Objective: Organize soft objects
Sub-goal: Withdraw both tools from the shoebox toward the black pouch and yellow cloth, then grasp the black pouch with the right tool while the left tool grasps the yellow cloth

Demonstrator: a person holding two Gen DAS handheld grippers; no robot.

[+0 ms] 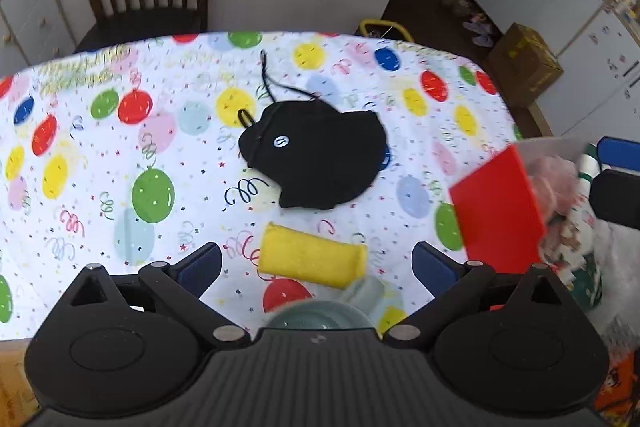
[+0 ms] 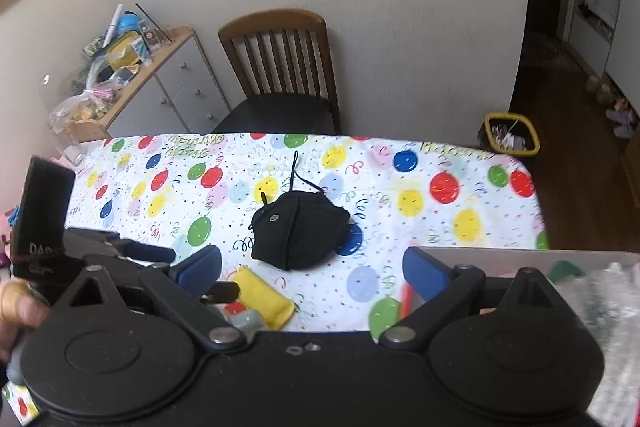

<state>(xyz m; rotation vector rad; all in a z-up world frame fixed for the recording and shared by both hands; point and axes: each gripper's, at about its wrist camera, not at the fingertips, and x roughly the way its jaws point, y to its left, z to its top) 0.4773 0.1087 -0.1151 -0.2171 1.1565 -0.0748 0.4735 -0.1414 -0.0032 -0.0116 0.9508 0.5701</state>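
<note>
The yellow sponge [image 1: 312, 261] lies on the near part of the tabletop [image 1: 100, 155], just ahead of the left gripper [image 1: 316, 263], whose jaws stand wide apart and empty. It looks light and squashy, best pinched across its short sides. Farther off, mid-tabletop, sits the black cap [image 1: 320, 155], limp cloth with a loose cord, so take it by a bunched fold. The right gripper [image 2: 312, 267] is spread open too, beside the bin [image 2: 520, 255] on the right.

You see a black drawstring pouch [image 1: 320, 159] at twelve o'clock of a yellow sponge [image 1: 312, 259], on a white balloon-patterned tablecloth [image 1: 100, 147].
</note>
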